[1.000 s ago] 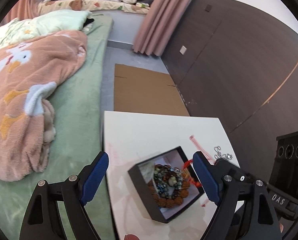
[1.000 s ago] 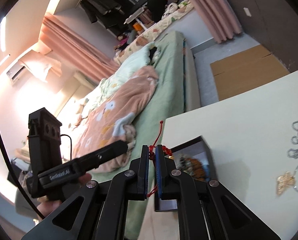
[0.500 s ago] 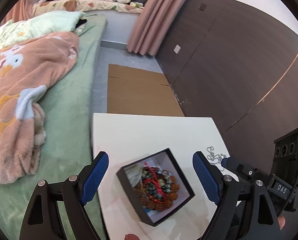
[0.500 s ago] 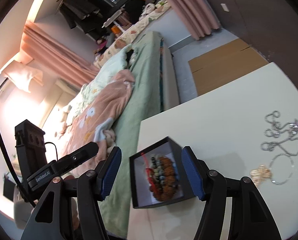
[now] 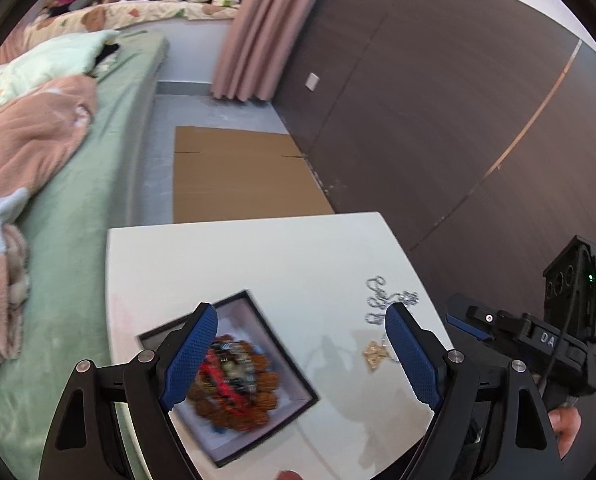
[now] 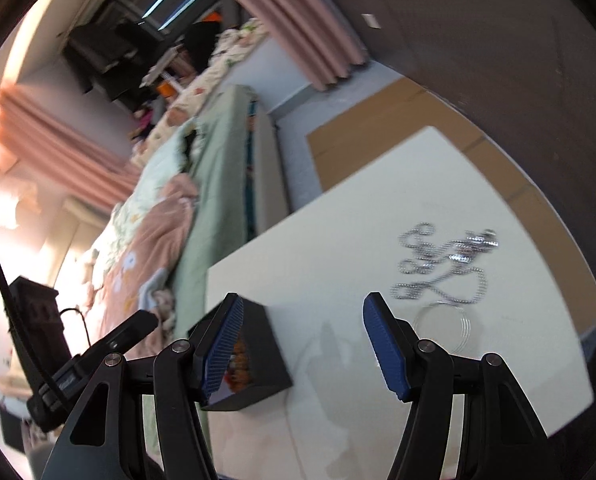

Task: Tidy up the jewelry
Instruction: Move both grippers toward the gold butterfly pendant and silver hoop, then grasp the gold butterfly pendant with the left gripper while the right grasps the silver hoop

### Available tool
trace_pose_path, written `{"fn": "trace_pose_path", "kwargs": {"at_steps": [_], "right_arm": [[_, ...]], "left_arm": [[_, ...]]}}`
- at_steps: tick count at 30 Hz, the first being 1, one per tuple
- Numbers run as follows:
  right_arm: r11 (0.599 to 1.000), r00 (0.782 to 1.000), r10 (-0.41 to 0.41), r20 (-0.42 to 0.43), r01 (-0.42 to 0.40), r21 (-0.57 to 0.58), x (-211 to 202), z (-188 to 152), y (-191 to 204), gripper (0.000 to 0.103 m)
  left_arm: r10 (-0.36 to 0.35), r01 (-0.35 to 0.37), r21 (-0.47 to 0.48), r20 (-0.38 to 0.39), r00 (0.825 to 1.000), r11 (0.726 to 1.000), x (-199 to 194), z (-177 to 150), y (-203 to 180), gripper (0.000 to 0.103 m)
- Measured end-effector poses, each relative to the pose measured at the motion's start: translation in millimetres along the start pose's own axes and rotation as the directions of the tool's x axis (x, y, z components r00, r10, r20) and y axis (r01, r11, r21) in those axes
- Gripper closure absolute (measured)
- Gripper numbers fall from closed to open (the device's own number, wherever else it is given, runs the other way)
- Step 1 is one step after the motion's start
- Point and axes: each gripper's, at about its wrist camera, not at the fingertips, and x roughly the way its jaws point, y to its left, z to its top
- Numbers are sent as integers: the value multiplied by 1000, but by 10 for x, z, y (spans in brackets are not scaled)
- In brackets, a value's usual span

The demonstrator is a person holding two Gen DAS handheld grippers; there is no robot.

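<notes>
Here, left tool [image 5: 299,344] released, empty, above black box [image 5: 298,376] of beaded bracelets [image 5: 238,384]; right tool [image 6: 301,344] released, empty, over white surface [image 6: 337,248] near silver chain [image 6: 445,264]

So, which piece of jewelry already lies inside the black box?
The brown bead bracelet with the red cord; the silver chain and the gold pendant lie loose on the white table.

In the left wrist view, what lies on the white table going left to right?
Black box holding beaded bracelets and a red cord → gold pendant → silver chain, a little farther back.
</notes>
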Motion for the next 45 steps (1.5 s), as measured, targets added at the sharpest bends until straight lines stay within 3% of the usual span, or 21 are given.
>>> {"fn": "trace_pose_path", "kwargs": {"at_steps": [13, 19, 25, 30, 40, 42, 45], "right_arm": [[990, 991, -115, -65, 120, 73, -198, 23, -541, 40], [985, 989, -136, -65, 142, 96, -342, 28, -730, 40], [981, 987, -144, -66, 151, 118, -420, 43, -884, 40], [981, 987, -146, -66, 153, 123, -440, 60, -942, 40], [972, 965, -218, -145, 229, 61, -162, 35, -969, 40], [971, 962, -223, -159, 234, 55, -87, 39, -969, 40], [970, 960, -227, -167, 238, 48, -11, 38, -958, 40]], "left_arm": [[-11, 31, 180, -110, 994, 983, 557, -159, -657, 18], [10, 42, 269, -188, 982, 962, 837, -316, -899, 36], [41, 50, 339, -254, 966, 939, 1092, -498, -1052, 41], [74, 38, 374, -279, 957, 927, 1226, -603, -1096, 49], [91, 37, 377, -317, 944, 925, 1467, -740, -1087, 52], [106, 21, 409, -286, 952, 912, 1477, -788, -1129, 53], [137, -11, 444, -254, 957, 896, 1472, -814, -1158, 70]]}}
